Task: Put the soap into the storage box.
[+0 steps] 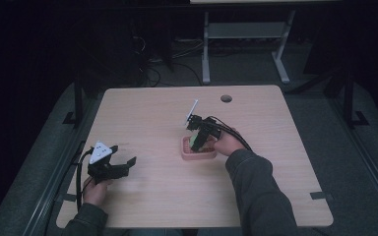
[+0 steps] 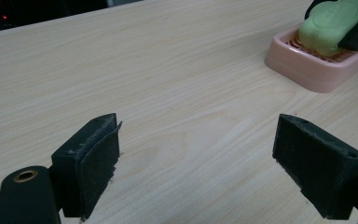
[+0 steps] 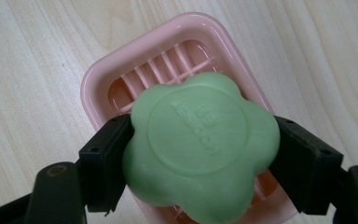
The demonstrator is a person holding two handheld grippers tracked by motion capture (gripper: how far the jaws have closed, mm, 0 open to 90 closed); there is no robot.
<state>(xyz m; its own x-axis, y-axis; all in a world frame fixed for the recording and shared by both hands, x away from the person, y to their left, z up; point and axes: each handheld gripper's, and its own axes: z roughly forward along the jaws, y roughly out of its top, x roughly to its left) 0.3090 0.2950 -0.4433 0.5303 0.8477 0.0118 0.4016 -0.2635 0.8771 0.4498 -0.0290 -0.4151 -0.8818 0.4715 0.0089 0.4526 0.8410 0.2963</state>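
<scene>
A green flower-shaped soap bar (image 3: 200,144) sits between the jaws of my right gripper (image 3: 200,158), which is shut on it just above a pink slatted soap dish (image 3: 102,79). In the high view the right gripper (image 1: 199,137) hangs over the dish (image 1: 184,152) near the table's middle. From the left gripper view the soap (image 2: 331,25) and the dish (image 2: 307,70) lie far off at the upper right. My left gripper (image 1: 120,160) stands open at the table's front left, its jaws (image 2: 196,163) wide apart over bare wood.
The wooden table (image 1: 152,113) has a round cable hole (image 1: 226,98) near its far edge. A white-legged desk frame (image 1: 246,34) stands on the floor beyond. Cables trail from both grippers.
</scene>
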